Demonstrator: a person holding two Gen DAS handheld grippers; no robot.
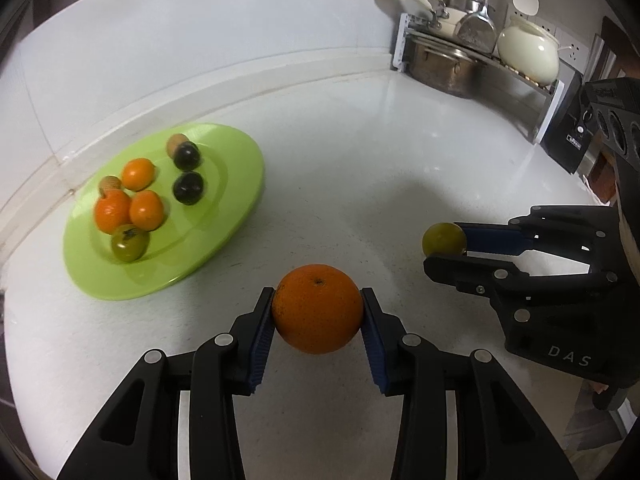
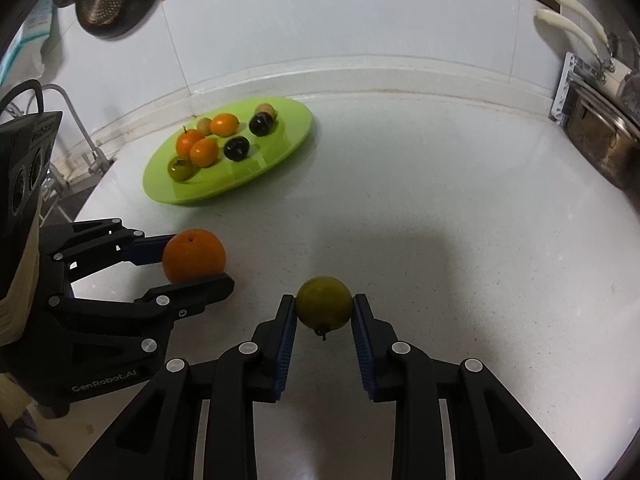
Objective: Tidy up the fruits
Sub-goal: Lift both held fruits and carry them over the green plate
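My left gripper [image 1: 317, 306] is shut on a large orange [image 1: 317, 309], held above the white counter; both also show in the right wrist view, the gripper [image 2: 188, 260] and the orange [image 2: 193, 255]. My right gripper [image 2: 324, 307] is shut on a small green fruit [image 2: 323, 303], which also shows in the left wrist view [image 1: 443, 239]. A green plate [image 1: 236, 168] [image 2: 288, 128] lies ahead to the left, holding several small oranges, two dark plums [image 2: 237, 148], a green fruit [image 2: 180, 169] and two brownish fruits.
A rack with a steel pot [image 1: 444, 68], a cream kettle [image 1: 528, 54] and pans stands at the back right. A black appliance [image 1: 568, 140] sits at the right. A faucet [image 2: 76, 120] stands at the left, a strainer [image 2: 104, 0] hangs on the wall.
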